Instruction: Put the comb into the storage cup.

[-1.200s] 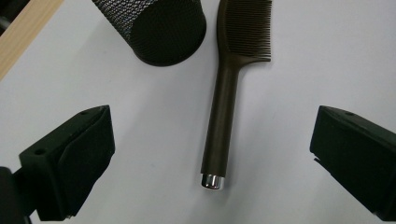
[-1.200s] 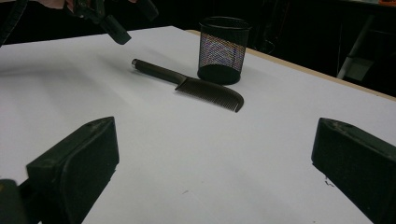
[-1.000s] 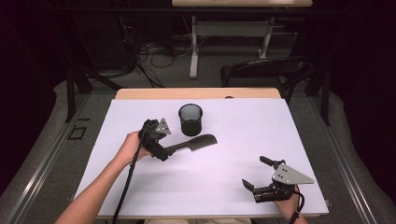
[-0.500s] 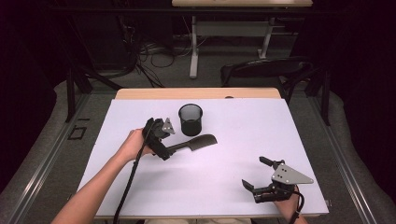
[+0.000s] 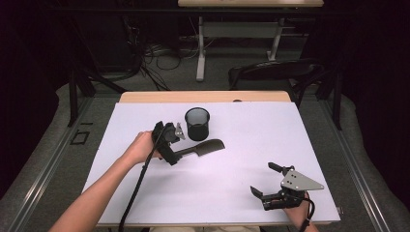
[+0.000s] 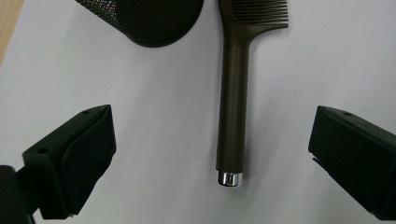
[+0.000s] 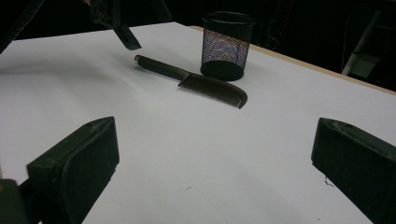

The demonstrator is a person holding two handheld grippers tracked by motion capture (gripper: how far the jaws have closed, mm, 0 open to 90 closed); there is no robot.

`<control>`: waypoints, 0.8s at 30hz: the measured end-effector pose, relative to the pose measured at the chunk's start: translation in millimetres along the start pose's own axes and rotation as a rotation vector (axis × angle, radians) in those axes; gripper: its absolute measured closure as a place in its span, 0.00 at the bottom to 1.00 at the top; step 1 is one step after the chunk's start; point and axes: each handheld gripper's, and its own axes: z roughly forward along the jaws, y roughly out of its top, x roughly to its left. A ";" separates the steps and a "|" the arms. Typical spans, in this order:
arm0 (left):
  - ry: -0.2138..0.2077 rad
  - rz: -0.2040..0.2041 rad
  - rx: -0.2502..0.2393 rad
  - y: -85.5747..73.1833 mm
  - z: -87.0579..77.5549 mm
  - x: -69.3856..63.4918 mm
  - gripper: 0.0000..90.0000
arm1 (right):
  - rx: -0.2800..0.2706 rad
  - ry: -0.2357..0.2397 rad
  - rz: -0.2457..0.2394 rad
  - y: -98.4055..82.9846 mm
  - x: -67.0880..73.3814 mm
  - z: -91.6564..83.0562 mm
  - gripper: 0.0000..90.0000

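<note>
Right gripper view, nearest to the person: the right gripper (image 5: 265, 193) rests low on the near right part of the white table (image 5: 290, 145), its jaws spread wide with nothing between them. It is well apart from the work and takes no part in the step.

Further in, the left gripper (image 6: 212, 149) hovers over the handle end of the comb (image 6: 233, 112). Its jaws stand wide apart, one on each side of the handle and clear of it; nothing is gripped. The left gripper view shows the handle running straight up the middle of the gap, its silver end cap nearest the camera and the teeth at the far end.

The comb lies flat on the table, teeth end pointing away to the right, just beside the black mesh cup (image 5: 197, 123) but apart from it.

Judgement: the step in hand is picking up the comb by its handle. Alignment across the handle looks sound. To do it well, the gripper should come straight down until the pads bracket the handle at table level, then close a little beyond the end cap, on the round shaft, not on the cap itself, which may slip. The handle is thin and lies low, so a shallow descent risks closing above it.

Farthest, the cup stands upright and appears empty; the approach should not nudge it.
</note>
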 end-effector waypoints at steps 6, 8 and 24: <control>-0.005 -0.007 0.011 5.7 1.9 1.8 0.00 | 0.001 0.000 0.000 -0.4 0.0 0.8 0.00; -0.006 -0.008 0.015 7.8 2.8 1.7 0.00 | 0.002 0.000 -0.001 -0.4 -0.3 0.5 0.00; -0.007 -0.035 0.054 14.8 14.5 -1.2 0.18 | 0.012 0.005 -0.004 -0.8 -0.1 1.0 0.00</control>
